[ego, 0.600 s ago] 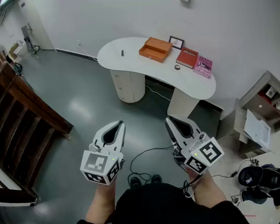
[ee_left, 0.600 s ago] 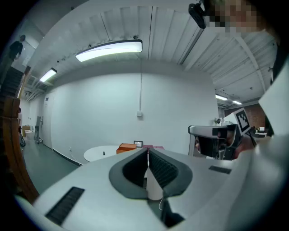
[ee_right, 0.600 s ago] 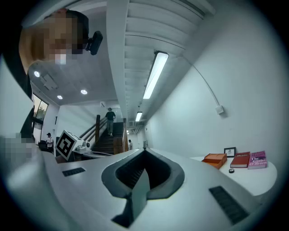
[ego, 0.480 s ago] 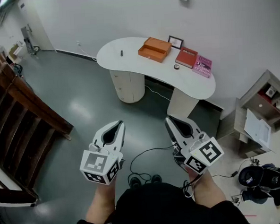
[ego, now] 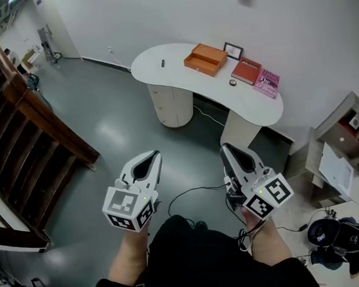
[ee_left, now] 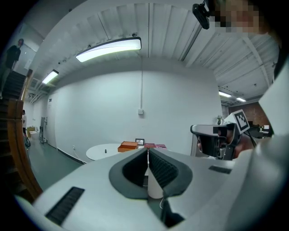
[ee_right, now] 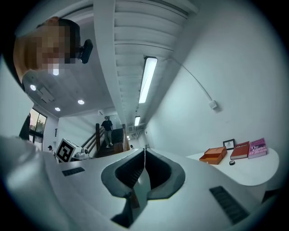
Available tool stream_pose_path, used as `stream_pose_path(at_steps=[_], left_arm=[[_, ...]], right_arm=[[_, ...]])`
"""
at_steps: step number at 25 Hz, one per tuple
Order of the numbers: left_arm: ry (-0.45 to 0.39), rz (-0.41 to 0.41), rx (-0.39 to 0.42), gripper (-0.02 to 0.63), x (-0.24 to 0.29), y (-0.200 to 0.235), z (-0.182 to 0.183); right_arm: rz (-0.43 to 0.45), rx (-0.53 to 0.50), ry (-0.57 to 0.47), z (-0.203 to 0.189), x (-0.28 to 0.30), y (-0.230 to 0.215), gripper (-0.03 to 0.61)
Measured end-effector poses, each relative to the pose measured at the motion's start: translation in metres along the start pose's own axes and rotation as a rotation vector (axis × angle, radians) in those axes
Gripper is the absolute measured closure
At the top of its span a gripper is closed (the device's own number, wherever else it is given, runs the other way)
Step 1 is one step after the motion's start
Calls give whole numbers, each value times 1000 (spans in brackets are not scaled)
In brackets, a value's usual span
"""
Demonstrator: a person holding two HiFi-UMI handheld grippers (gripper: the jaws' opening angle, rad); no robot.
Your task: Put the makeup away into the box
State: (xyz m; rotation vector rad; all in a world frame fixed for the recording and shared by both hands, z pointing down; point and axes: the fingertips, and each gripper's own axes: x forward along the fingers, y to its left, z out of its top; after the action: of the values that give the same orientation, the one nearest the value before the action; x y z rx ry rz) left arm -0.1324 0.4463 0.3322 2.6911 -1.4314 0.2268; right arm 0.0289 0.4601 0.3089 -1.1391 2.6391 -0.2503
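- The room has a grey floor and a white wall. A curved white table point(ego: 182, 80) stands against that wall, well away from the person.
- An orange box point(ego: 205, 59) sits on the table close to the wall, with its top open.
- Left of the box and apart from it, a small dark stick point(ego: 162, 63) lies flat on the table. It is probably one of the makeup pieces.
- Right of the box, nearer the table's front edge, sits a small round pot point(ego: 233, 82).
- The stick's long axis runs roughly from the front edge toward the wall. It is too small to tell which end is the cap.
- Both pieces look light, stiff and smooth, so likely to slip. The stick is best pinched across its middle and the pot across its sides.
- Just right of the box a picture frame point(ego: 234, 50) stands at the wall. A red book point(ego: 246, 71) and a pink book point(ego: 267, 83) lie beyond it.
- The left gripper point(ego: 150, 158) and right gripper point(ego: 228, 150) hang over the floor, far short of the box. Each has its jaws pressed together with nothing between them.
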Motion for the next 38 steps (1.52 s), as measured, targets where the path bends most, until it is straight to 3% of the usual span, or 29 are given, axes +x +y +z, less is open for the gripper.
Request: stream_pose_path(at_steps=[12, 26, 32, 38], left_arm=[[20, 6, -22, 597, 40, 25, -10], [43, -42, -86, 597, 152, 177, -11], [33, -50, -74, 597, 175, 248, -3], [39, -47, -92, 597, 198, 297, -3]], right_arm=[[7, 34, 28, -6, 32, -35, 543], [-29, 69, 107, -34, 201, -108, 542], [-27, 47, 108, -36, 281, -118, 542], [-48, 55, 128, -45, 325, -133, 541]])
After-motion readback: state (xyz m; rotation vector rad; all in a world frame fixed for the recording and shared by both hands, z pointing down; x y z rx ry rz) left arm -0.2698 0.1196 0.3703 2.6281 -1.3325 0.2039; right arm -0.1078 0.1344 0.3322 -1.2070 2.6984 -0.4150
